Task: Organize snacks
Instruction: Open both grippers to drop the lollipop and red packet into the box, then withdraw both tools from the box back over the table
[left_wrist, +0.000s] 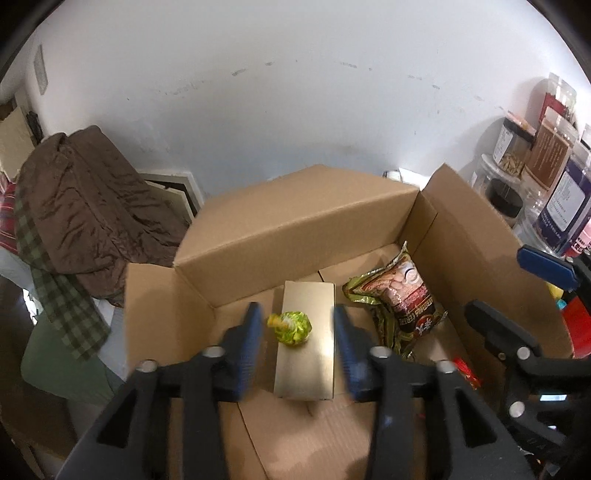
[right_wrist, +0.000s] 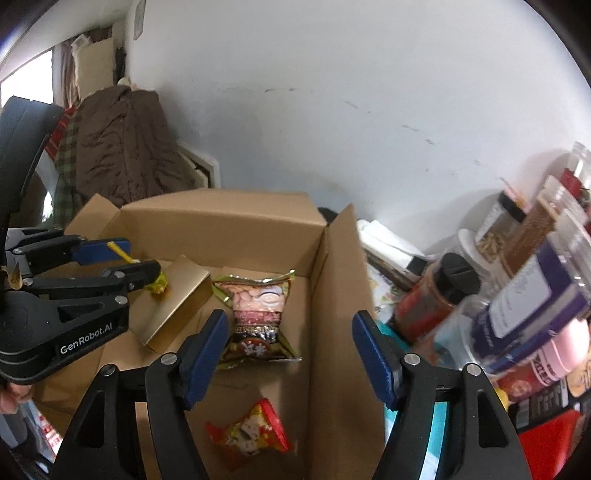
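Scuffed white wall (left_wrist: 295, 92), bright window (right_wrist: 26, 77).

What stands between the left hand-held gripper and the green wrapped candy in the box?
Nothing visible. The left hand-held gripper is open, and the green wrapped candy lies between its fingers on top of the gold box inside the cardboard box.

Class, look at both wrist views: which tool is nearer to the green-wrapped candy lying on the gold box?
Left. The left tool hangs open directly over the green-wrapped candy on the gold box. The right tool is open further right, above the peanut bag.
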